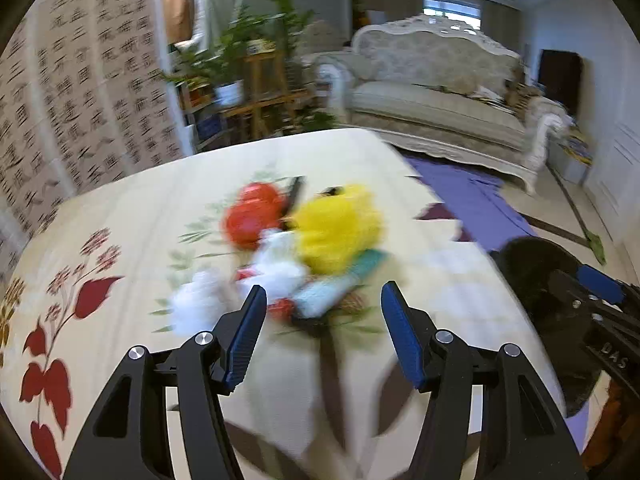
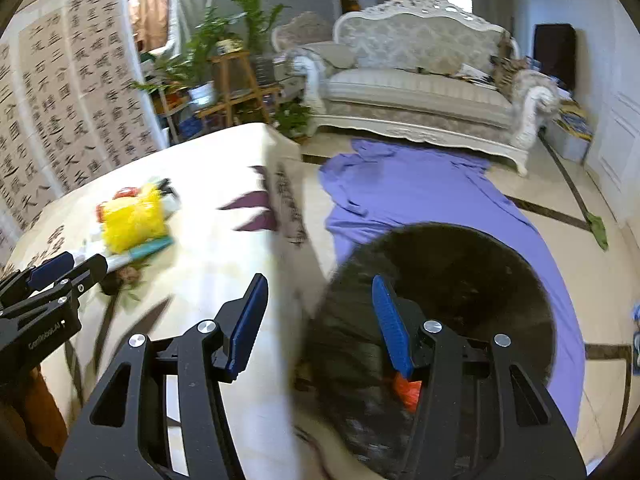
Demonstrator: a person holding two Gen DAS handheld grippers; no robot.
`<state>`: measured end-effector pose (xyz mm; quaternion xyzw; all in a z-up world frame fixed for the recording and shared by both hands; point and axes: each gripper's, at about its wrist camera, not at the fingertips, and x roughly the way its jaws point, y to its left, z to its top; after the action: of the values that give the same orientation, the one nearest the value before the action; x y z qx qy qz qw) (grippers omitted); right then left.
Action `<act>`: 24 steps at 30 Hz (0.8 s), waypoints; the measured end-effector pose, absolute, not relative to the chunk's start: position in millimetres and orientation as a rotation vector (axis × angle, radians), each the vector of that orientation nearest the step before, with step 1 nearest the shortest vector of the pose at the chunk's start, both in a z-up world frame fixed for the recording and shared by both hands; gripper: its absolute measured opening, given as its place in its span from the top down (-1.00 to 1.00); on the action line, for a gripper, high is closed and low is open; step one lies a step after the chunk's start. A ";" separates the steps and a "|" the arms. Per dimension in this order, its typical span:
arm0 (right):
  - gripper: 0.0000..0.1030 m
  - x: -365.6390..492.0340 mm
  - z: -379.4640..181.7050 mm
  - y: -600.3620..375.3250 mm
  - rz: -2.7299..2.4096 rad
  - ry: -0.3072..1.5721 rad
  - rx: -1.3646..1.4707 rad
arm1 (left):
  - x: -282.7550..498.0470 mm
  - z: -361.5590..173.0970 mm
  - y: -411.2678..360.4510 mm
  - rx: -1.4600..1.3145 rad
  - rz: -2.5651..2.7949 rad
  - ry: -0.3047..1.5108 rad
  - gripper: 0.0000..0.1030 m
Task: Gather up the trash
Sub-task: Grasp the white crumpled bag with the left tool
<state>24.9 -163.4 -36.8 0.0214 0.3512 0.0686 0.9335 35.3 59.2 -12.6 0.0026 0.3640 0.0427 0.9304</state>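
A blurred heap of trash lies on the flowered tablecloth (image 1: 120, 208): a red piece (image 1: 252, 220), a crumpled yellow bag (image 1: 340, 228), white tissue (image 1: 200, 304) and a teal packet (image 1: 332, 292). My left gripper (image 1: 324, 312) is open just short of the heap, with nothing between its pads. A black trash bag (image 2: 460, 280) hangs open beside the table edge, with an orange scrap (image 2: 406, 392) inside. My right gripper (image 2: 320, 316) stands open at the bag's rim, which lies loosely between its fingers. In the right wrist view the left gripper (image 2: 76, 266) shows beside the yellow bag (image 2: 132, 220).
Purple cloth (image 2: 420, 192) is spread on the tiled floor before a pale sofa (image 2: 420, 80). Wooden plant stands (image 2: 232, 76) and a calligraphy screen (image 1: 80, 80) stand behind the table. A green rag (image 2: 598, 228) lies at the right.
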 end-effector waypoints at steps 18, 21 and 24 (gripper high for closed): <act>-0.05 42.3 -28.3 -83.7 0.282 0.728 -0.038 | 44.5 -35.9 136.3 -0.112 0.191 0.830 -0.16; -0.05 46.4 -26.6 -77.4 0.291 0.727 -0.042 | 46.5 -39.5 139.6 -0.123 0.180 0.843 0.07; -0.05 50.2 -26.4 -71.9 0.299 0.728 -0.045 | 45.6 -40.9 140.9 -0.140 0.130 0.844 0.37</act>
<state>50.2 -71.9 -26.4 -0.0219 0.3545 0.1456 0.9234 45.6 140.9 -40.9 -0.0677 0.4091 0.0630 0.9078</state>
